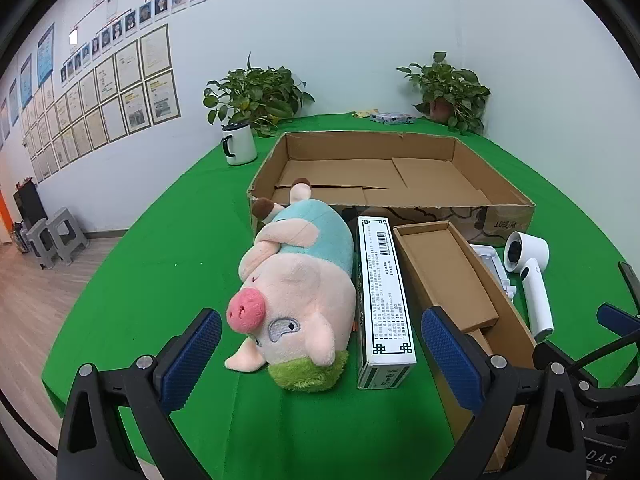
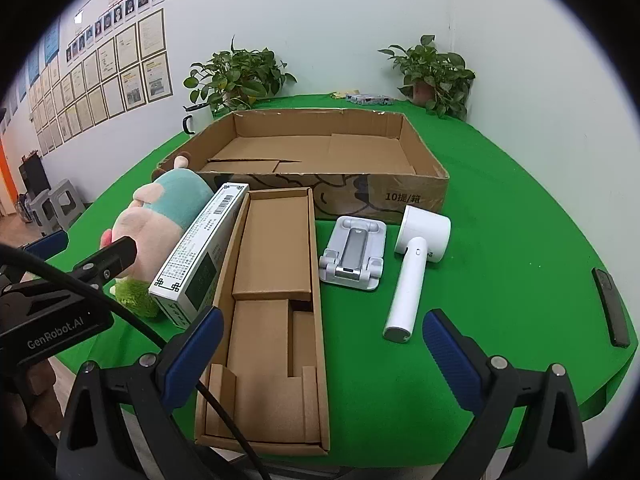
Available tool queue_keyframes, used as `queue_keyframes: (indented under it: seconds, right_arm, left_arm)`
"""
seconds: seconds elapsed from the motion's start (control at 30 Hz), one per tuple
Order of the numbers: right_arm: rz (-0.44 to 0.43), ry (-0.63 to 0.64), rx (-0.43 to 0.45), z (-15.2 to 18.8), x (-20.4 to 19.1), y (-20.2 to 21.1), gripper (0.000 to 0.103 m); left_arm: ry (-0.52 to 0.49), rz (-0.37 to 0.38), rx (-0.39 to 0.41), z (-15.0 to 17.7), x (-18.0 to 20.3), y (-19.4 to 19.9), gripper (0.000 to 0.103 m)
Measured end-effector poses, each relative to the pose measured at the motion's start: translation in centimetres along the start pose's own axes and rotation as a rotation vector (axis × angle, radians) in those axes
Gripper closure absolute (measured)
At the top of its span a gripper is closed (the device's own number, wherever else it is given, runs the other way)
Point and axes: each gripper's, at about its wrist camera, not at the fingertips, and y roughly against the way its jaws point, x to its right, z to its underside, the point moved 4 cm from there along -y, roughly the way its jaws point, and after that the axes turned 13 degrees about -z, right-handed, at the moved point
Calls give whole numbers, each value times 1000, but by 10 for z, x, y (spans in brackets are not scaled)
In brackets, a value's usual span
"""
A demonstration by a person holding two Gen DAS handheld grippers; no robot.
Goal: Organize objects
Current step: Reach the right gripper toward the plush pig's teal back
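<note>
While both the left gripper and right gripper stand spread and empty, the plush pig lies apparently touching the white carton.

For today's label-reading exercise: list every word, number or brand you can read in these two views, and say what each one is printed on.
"10提/箱": front wall of the large cardboard box.
"GenRobot.AI": body of the left gripper.
"DAS": cut-off letters on the right gripper.
White carton: barcode and fine print, too small to read.
Wall certificates: too blurred to read.
</note>
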Motion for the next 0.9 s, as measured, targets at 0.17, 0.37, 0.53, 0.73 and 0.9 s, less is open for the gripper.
queue_keyframes:
  seconds: [0.17, 0.37, 0.53, 0.73, 0.9]
  right_arm:
    - [-1, -10, -27, 2, 2, -10, 3]
    - [-8, 19, -45, 1, -6, -19, 3]
    - [-50, 58, -57, -4, -16, -25, 3]
    - [-176, 85, -23, -27, -12, -22, 3]
    - [-369, 42, 5, -67, -11, -17, 3]
  left_arm:
    - [-11, 18, -8, 0, -1, -9, 2]
    - [21, 65, -34, 1, -11, -21, 2]
    - [52, 78, -41, -4, -31, -34, 2]
    - [53, 146, -145, -2, -36, -69, 4]
    - [38, 167, -185, 13, -28, -87, 20]
